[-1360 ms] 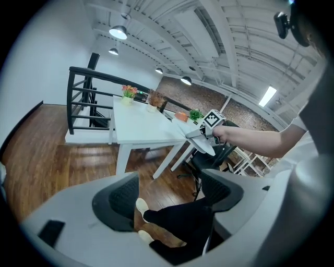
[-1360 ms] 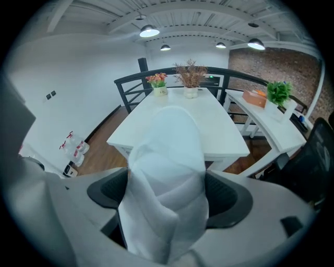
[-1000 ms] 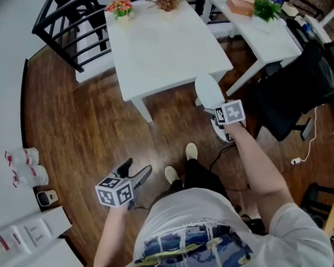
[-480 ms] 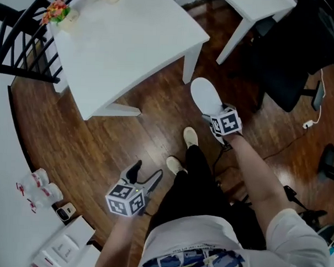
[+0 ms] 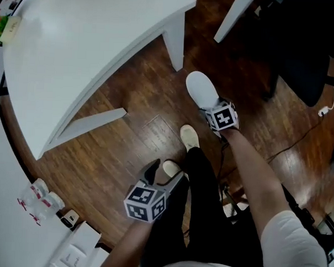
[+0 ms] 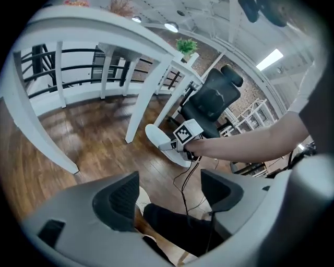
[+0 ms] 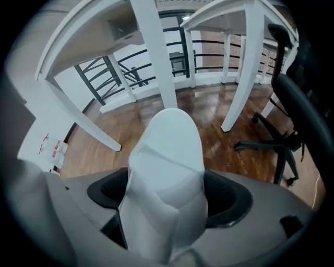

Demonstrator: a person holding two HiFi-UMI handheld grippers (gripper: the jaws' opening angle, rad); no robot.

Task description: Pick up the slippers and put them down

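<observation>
**Right hand-held gripper** (image 5: 210,108): the jaws are closed on a white slipper (image 5: 201,89), gripping it at one end. In the right gripper view the right hand-held gripper (image 7: 167,197) has both pads pressed against the slipper's (image 7: 169,148) sides. The rest of the slipper projects forward past the jaws, with the rounded end farthest out. The gripper points steeply down.

**Slipper position:** it is low over the wooden floor (image 5: 128,134), near a leg of the white counter (image 5: 88,49) and ahead of the person's two feet (image 5: 189,138). The left gripper view shows the slipper (image 6: 155,136) close above the boards. Whether its sole touches them cannot be determined.

**Left hand-held gripper** (image 5: 165,175): the jaws stand well apart with nothing between the pads. In the left gripper view, only the floor and the person's dark trouser leg (image 6: 182,227) show through the gap of the left hand-held gripper (image 6: 169,195). In the head view it hangs beside the person's left leg, well apart from the slipper.

**Surroundings:** a black office chair (image 5: 308,59) stands to the right. A dark cable (image 5: 299,142) lies across the floor near it.
</observation>
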